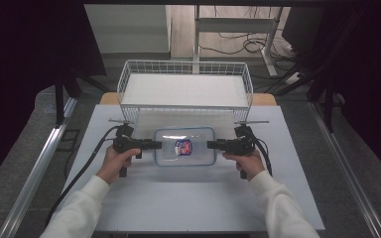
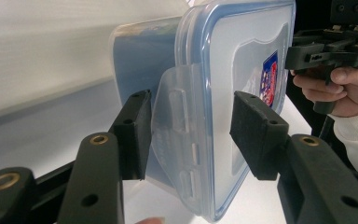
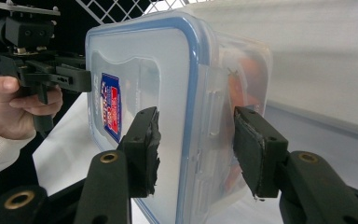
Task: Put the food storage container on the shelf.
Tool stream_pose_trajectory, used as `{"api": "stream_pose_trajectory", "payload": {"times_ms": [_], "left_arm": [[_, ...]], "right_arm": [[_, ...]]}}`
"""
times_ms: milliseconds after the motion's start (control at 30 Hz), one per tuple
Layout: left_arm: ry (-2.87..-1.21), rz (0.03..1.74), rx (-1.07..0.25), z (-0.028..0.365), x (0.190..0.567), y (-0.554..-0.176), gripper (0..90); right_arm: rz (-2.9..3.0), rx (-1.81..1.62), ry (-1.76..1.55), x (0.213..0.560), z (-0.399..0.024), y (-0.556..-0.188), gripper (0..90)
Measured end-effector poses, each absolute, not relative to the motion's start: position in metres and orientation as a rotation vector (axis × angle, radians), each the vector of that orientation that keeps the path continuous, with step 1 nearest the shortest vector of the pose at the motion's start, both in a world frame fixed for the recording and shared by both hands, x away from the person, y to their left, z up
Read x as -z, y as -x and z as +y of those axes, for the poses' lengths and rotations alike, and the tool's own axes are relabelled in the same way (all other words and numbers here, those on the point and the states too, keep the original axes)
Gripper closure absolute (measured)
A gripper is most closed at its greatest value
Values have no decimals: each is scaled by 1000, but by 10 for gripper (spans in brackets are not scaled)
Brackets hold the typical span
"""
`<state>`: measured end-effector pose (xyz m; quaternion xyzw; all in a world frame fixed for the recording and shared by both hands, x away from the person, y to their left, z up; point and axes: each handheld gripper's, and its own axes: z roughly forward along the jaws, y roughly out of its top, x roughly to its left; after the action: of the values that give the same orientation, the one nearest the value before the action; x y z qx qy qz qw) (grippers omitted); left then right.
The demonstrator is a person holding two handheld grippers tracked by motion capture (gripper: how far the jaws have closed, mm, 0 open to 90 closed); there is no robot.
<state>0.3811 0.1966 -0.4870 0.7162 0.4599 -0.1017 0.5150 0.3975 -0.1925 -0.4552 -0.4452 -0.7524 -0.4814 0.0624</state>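
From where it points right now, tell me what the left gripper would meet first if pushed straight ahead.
The left gripper would meet the clear lidded container first: its side latch flap already sits between the open jaws. How close the flap is to the jaw base is hard to judge.

A lab-style recording space: black curtains [image 1: 30,44] flank a white bench [image 1: 193,198], with loose cables [image 1: 238,47] on the floor beyond.
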Motion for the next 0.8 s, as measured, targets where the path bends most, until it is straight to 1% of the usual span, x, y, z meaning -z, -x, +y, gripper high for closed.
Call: {"api": "stream_pose_trajectory", "payload": {"times_ms": [567, 800], "left_arm": [[-1721, 1136, 233, 201, 496, -407, 494], [-1712, 1158, 244, 199, 501, -411, 493]], "right_arm": [[-2241, 1467, 1362, 476, -188, -424, 513], [-2232, 1450, 1376, 484, -188, -431, 508]]}}
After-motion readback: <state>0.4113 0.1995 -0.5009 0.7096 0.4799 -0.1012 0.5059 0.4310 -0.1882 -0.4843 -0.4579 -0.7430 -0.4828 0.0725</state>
